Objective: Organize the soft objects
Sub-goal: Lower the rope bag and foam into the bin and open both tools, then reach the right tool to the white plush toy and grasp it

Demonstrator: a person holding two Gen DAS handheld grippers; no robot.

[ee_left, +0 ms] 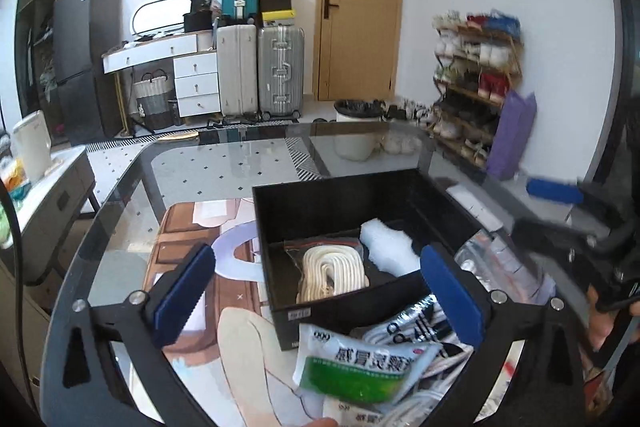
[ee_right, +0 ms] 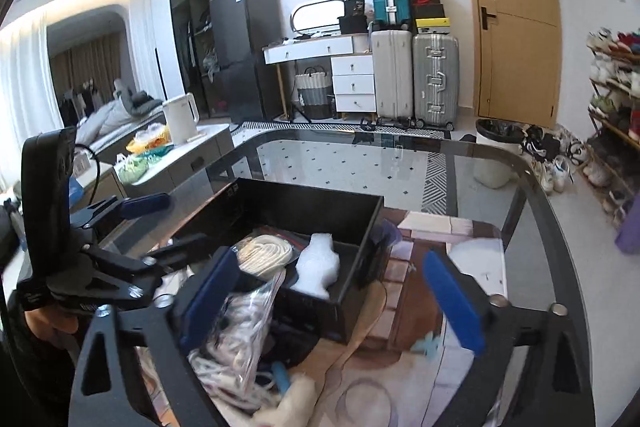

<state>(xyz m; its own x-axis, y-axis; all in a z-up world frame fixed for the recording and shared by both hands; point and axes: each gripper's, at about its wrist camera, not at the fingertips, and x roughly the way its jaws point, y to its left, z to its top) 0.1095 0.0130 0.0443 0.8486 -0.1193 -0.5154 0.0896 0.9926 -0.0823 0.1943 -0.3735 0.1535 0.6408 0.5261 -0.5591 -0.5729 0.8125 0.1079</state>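
Note:
A black open box [ee_left: 336,187] stands on the glass table and holds a bagged coil of white rope [ee_left: 332,273] beside a white foam piece [ee_left: 386,247]. My left gripper [ee_left: 320,293] is open over the box's near wall, with nothing between its blue pads. Below it lie a green-and-white sachet [ee_left: 356,367] and a silver striped pouch [ee_left: 420,327]. In the right wrist view my right gripper [ee_right: 332,301] is open too, over the box's [ee_right: 312,195] near corner. A clear bag of white cords [ee_right: 236,339] lies under its left finger. The rope [ee_right: 264,251] and foam [ee_right: 318,267] show inside.
A printed mat [ee_left: 188,227] covers part of the glass table [ee_left: 224,163]. A side counter with a white kettle [ee_right: 182,119] stands to the left. Suitcases [ee_right: 434,79], a waste bin [ee_right: 496,155] and a shoe rack [ee_left: 476,79] line the far wall.

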